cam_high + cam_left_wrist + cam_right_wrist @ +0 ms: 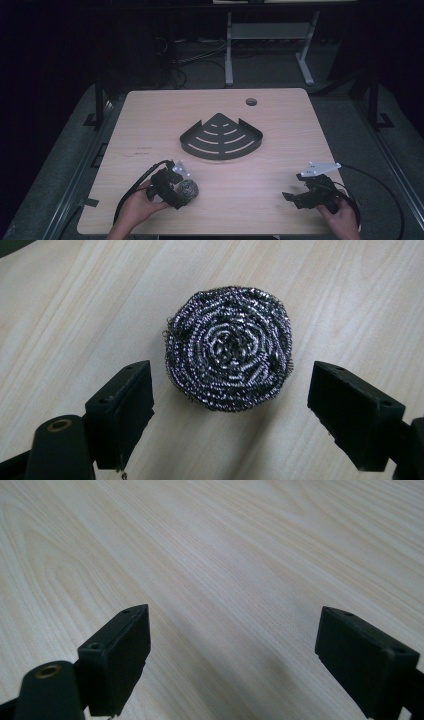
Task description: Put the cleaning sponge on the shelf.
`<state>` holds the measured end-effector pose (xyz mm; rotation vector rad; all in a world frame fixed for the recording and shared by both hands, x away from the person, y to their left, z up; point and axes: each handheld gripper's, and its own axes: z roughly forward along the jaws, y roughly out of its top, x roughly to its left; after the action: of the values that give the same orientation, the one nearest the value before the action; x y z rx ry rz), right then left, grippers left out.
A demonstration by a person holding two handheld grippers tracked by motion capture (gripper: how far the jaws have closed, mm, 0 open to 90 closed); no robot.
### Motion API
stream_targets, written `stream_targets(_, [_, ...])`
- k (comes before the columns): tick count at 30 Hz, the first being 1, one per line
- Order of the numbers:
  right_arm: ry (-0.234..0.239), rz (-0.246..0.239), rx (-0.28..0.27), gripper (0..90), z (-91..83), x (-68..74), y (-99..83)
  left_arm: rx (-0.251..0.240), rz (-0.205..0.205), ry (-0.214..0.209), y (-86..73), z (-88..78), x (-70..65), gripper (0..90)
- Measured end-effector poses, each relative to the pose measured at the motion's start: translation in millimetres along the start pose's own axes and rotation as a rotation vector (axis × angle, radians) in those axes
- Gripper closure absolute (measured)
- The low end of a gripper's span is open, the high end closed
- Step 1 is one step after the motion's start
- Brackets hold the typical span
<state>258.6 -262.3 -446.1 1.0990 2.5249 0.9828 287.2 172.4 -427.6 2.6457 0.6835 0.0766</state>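
A round steel-wool scourer lies on the wooden table, near the front left. My left gripper hangs over it, open, with one jaw on each side of the scourer and a gap to both; in the left gripper view the gripper frames the pad's near edge. A dark metal corner shelf with curved slots sits at the table's middle. At the front right, my right gripper is open above bare wood, and the right gripper view shows the gripper with nothing between its jaws.
A round cable hole is near the table's far edge. Black cables trail from both grippers off the front corners. Beyond the table stands a white desk frame on a dark floor.
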Motion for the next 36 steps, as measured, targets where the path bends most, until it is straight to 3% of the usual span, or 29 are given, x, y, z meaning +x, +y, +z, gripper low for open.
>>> stream_targets(25, [0.004, 0.002, -0.001, 14.2, 0.3, -1.7, -0.4, 0.032, 0.01, -0.012, 13.6, 12.9, 4.1, 22.3])
stream_targets(36, [0.002, 0.003, -0.001, 14.2, -0.1, -2.6, -1.0, 0.05, 0.023, -0.011, 15.4, 16.1, 4.1, 28.9])
